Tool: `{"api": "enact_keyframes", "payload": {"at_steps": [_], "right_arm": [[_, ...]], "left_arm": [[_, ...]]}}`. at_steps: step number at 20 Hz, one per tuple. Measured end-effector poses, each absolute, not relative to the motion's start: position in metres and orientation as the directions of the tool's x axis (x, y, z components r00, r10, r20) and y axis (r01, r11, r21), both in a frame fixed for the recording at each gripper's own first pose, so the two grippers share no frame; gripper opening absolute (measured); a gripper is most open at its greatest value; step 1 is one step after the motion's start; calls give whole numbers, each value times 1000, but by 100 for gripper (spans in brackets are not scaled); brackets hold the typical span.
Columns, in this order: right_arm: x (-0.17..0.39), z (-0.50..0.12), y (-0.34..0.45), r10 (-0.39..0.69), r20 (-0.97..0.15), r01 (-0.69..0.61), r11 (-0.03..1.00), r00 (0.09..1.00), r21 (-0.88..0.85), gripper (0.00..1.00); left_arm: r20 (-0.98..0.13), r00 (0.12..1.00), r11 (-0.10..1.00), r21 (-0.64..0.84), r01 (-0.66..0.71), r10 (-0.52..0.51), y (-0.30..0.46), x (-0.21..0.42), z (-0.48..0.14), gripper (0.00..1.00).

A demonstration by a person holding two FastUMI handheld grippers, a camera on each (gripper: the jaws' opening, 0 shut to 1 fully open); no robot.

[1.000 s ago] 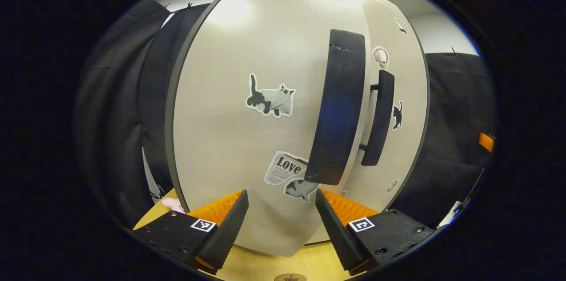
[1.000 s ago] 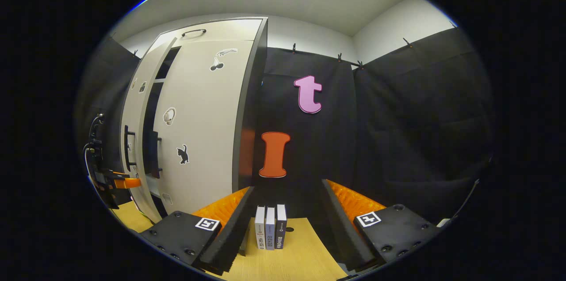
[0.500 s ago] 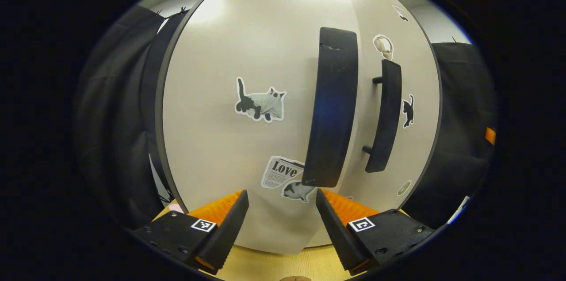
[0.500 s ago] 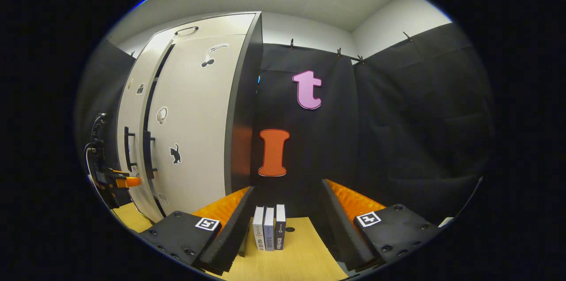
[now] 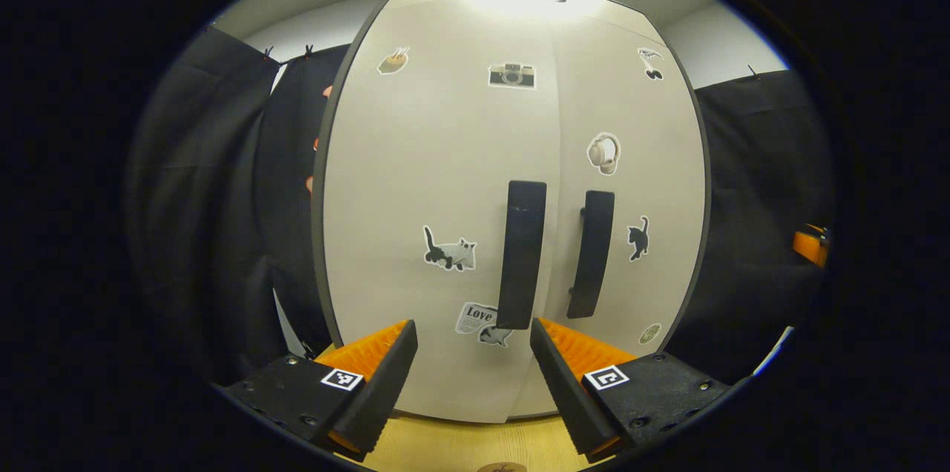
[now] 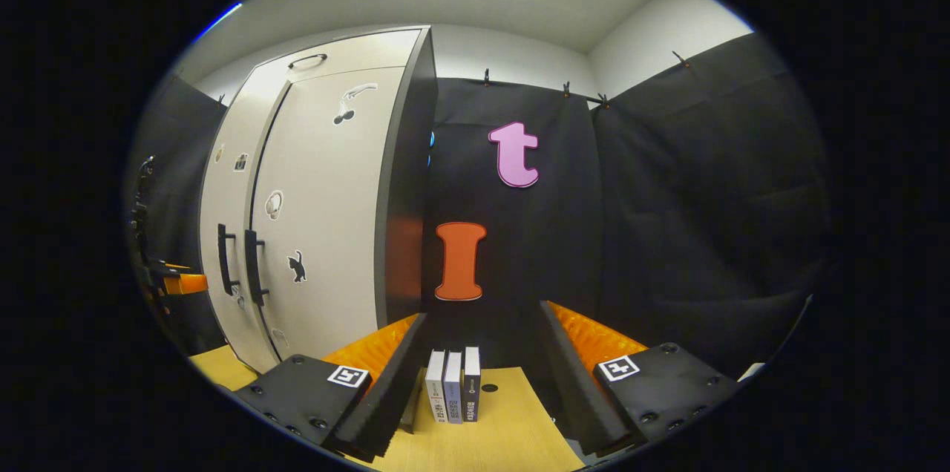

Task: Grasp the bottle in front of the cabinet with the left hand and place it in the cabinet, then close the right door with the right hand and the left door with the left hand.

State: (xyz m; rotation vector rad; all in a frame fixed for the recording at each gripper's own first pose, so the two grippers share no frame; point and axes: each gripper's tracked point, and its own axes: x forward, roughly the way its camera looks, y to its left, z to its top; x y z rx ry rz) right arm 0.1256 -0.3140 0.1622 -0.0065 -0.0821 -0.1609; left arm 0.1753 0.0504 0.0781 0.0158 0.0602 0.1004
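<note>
Though beside cabinet (image 6: 319,212) in right gripper view: three books (image 6: 453,384).

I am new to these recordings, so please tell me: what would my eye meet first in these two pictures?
First comes the tall pale cabinet, both doors shut, filling the middle of the left gripper view, with two black handles side by side and cat stickers around them. The open left tool points at it from below. In the right gripper view, three small books stand on the wooden table between the open right tool.
</note>
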Motion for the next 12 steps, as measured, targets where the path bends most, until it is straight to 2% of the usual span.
{"api": "enact_keyframes", "payload": {"at_steps": [7, 12], "right_arm": [[106, 173, -313, -141, 103, 143, 990, 985, -9, 96], [93, 176, -312, -123, 111, 127, 991, 986, -30, 96]], "left_arm": [[1, 994, 993, -44, -106, 107, 46, 123, 122, 93], [25, 987, 987, -25, -160, 161, 53, 99, 130, 93]]}}
